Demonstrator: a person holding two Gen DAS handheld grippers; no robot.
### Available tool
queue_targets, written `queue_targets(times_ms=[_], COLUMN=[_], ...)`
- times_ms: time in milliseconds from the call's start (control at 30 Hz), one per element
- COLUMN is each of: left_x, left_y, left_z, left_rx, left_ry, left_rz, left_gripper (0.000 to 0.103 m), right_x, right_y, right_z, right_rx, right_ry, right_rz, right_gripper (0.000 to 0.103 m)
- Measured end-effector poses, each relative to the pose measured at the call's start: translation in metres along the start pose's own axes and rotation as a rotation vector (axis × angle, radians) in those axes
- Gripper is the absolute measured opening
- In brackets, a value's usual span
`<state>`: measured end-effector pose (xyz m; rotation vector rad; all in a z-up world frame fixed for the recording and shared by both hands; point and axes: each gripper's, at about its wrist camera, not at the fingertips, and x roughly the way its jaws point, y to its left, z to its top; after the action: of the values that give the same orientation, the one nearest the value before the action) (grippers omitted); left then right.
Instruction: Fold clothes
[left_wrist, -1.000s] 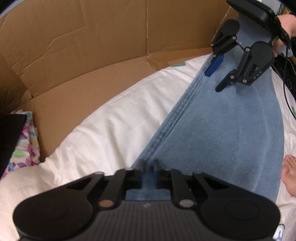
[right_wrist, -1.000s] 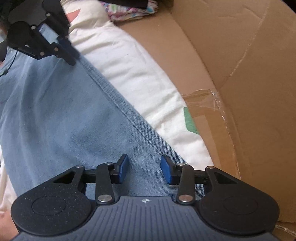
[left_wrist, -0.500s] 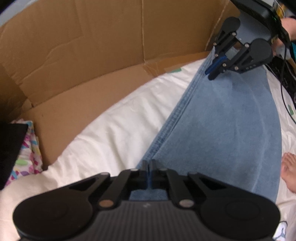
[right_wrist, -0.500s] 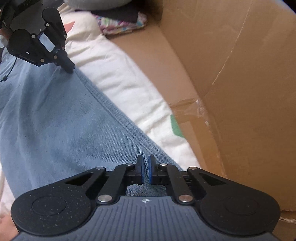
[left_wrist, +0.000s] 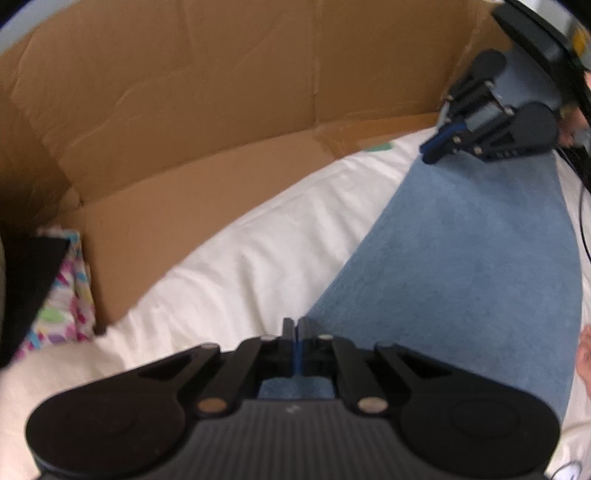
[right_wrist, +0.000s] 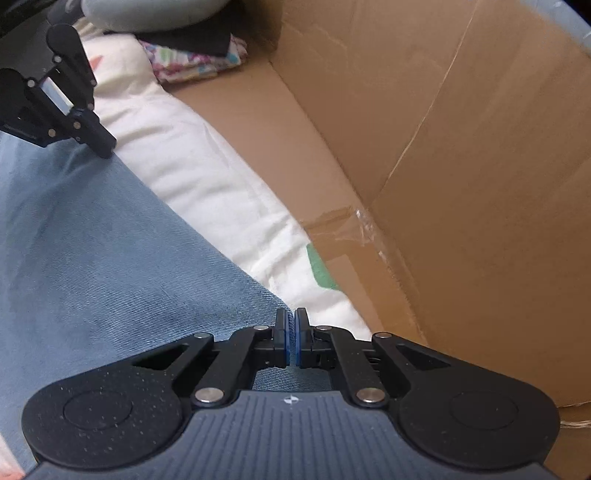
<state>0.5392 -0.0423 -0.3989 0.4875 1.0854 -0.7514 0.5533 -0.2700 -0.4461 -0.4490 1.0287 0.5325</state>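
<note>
Fingers of both grippers pinch the blurred jeans' edge; the fabric's far ends run off-frame.

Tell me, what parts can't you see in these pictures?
- Jeans: both ends run off the frame edges in both views.
- Left gripper grip: its own body hides the cloth underneath.
- Patterned cloth: half covered by dark fabric in right view, blurred and too small to name.

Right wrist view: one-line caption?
Right gripper pinches the jeans edge; left gripper grips farther along.
</note>
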Motion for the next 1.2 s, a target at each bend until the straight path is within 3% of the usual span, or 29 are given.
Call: queue_targets(times_ms=[133, 333, 733, 867, 967, 1000, 1167, 1200], left_x=[0.003, -0.003, 0.026, 0.044, 0.056, 0.061, 0.076, 0.077], left_y=[-0.001, -0.022, -0.097, -0.115, -0.122, -0.124, -0.134, -0.135], left_z=[0.009, 0.031, 0.092, 0.108, 0.116, 0.119, 0.128, 0.129], left_rx=[-0.040, -0.030, 0.023, 0.029, 0.020, 0.017, 0.013, 0.015], left_ry=[-0.004, -0.081, -0.201, -0.200, -0.191, -0.188, -0.176, -0.179], left_rz=[0.017, -0.038, -0.140, -0.168, -0.184, -0.189, -0.212, -0.212], left_gripper=[0.007, 0.013, 0.041, 0.042, 0.042, 0.042, 0.038, 0.033], right_x=[-0.018, -0.060, -0.095, -0.100, -0.106, -0.109, -0.118, -0.119], right_y=[-0.010, -0.021, -0.038, -0.046, -0.052, -0.053, -0.052, -0.051], right_z=[-0.006, -0.040, -0.128, -0.156, -0.176, -0.182, -0.213, -0.219], right_rx=[0.116, 0.273, 0.549, 0.630, 0.705, 0.725, 0.800, 0.816], right_ry=[-0.095, -0.194, -0.169, -0.147, -0.150, -0.151, -0.122, -0.115], right_rz=[-0.036, -0.109, -0.238, -0.306, -0.342, -0.353, -0.384, -0.387], right_gripper=[0.014, 0.014, 0.014, 0.017, 0.040, 0.042, 0.042, 0.043])
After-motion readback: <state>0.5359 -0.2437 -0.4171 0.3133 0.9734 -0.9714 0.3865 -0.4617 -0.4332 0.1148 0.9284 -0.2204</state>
